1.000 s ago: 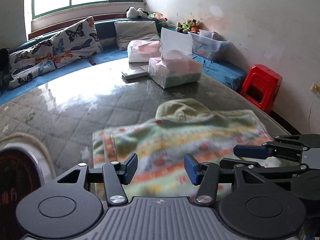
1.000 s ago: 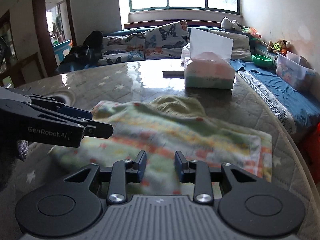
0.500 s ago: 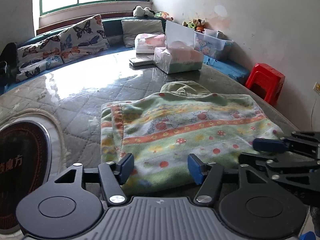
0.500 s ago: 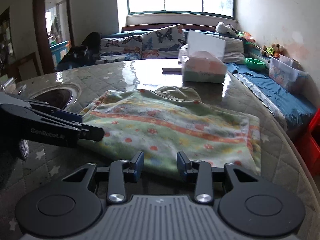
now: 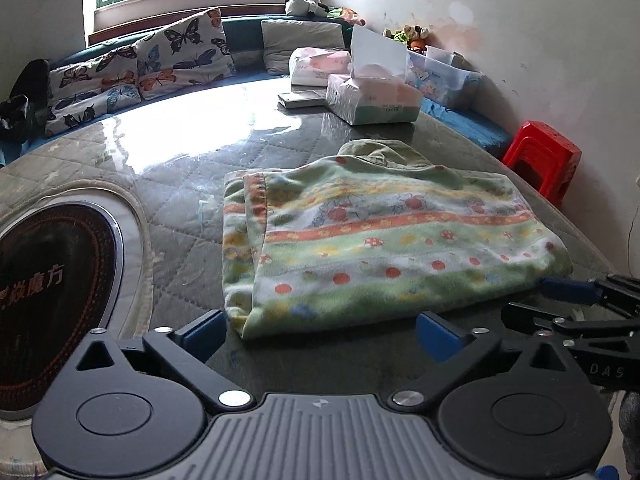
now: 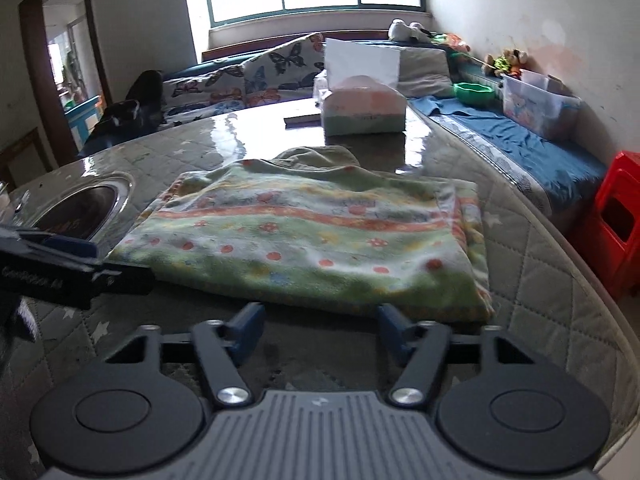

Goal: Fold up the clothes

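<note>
Both grippers have backed off the garment [image 5: 384,236] and spread wide, left gripper [image 5: 320,332] and right gripper [image 6: 316,328] holding nothing. It lies folded on the desk [image 5: 192,184]; little seems left.

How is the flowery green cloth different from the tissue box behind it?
The green cloth lies flat and folded near both grippers; the tissue box stands up farther back. The cloth is soft and wide, with orange stripes and red dots; the box is a smaller, stiff block with a white sheet sticking out of its top. Both rest on the same shiny table.
</note>
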A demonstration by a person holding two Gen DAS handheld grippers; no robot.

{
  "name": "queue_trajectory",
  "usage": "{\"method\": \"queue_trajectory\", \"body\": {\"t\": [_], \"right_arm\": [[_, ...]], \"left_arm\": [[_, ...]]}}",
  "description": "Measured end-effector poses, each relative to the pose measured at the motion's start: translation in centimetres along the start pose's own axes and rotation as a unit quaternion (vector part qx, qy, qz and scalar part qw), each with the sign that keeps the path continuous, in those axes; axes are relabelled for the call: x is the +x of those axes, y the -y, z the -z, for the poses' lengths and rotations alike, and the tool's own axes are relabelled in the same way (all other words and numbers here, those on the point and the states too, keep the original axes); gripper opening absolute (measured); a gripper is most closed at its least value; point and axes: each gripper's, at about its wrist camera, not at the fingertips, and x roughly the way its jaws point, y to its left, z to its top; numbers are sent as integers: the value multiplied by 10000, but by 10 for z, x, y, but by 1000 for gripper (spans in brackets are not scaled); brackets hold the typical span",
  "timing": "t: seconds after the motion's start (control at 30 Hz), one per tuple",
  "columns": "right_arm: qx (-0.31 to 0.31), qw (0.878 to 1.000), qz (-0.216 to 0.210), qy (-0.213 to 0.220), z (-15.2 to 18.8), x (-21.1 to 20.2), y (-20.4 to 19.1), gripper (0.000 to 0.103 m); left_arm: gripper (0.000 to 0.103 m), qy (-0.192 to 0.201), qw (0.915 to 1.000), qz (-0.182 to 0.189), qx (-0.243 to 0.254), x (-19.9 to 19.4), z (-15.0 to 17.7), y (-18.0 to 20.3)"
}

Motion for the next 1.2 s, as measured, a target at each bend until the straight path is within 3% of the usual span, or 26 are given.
{"method": "queue_trajectory", "body": {"t": [0.1, 0.5, 1.2], "right_arm": [[120, 9999, 73, 12, 1, -2, 0, 86], [497, 9983, 292, 4, 12, -11, 2, 102], [769, 9957, 509, 43, 25, -16, -9, 103]], "left_arm": [[103, -17, 10000, 6, -2, -3, 3, 1], [103, -83, 10000, -52, 6, -12, 12, 4], [103, 9, 10000, -32, -26, -29, 28, -1]]}}
